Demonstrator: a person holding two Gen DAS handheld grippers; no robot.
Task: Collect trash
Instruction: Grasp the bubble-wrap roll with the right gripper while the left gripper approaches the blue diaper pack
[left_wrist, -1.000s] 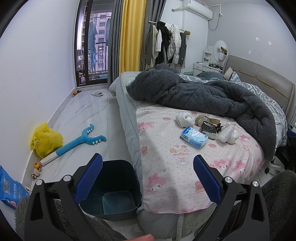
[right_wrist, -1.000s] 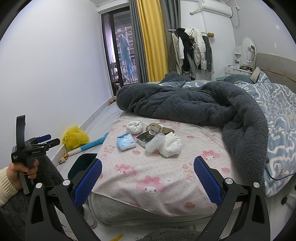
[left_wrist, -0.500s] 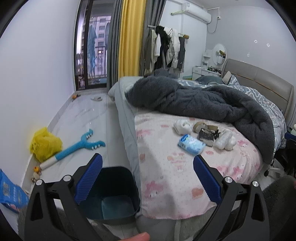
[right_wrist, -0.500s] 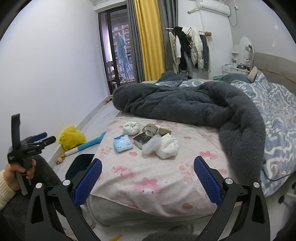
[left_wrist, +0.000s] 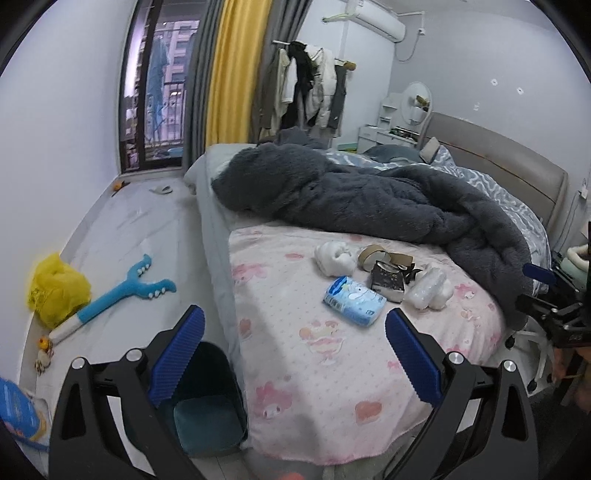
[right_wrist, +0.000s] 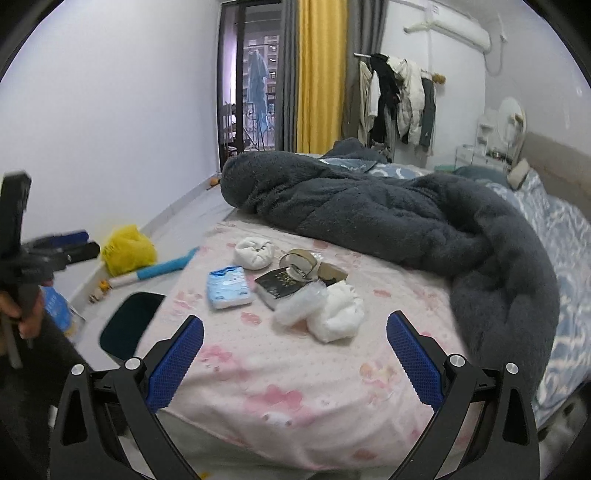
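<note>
Both tools, left tool (left_wrist: 293, 334) and right tool (right_wrist: 294, 338), remain open and empty. They have advanced toward the trash cluster (right_wrist: 295, 280) mid-bed (right_wrist: 295, 387); the bin (left_wrist: 207, 406) waits at the bed's left edge.

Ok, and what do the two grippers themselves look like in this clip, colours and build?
Both look alike: the left gripper and right gripper have black, angular frames with triangular cut-outs and silver round bolts at the joints. Each finger carries a blue pad with a fine ribbed texture. No cables or readable markings show. The hand on the left gripper's black handle is blurred; no sleeve can be made out.
</note>
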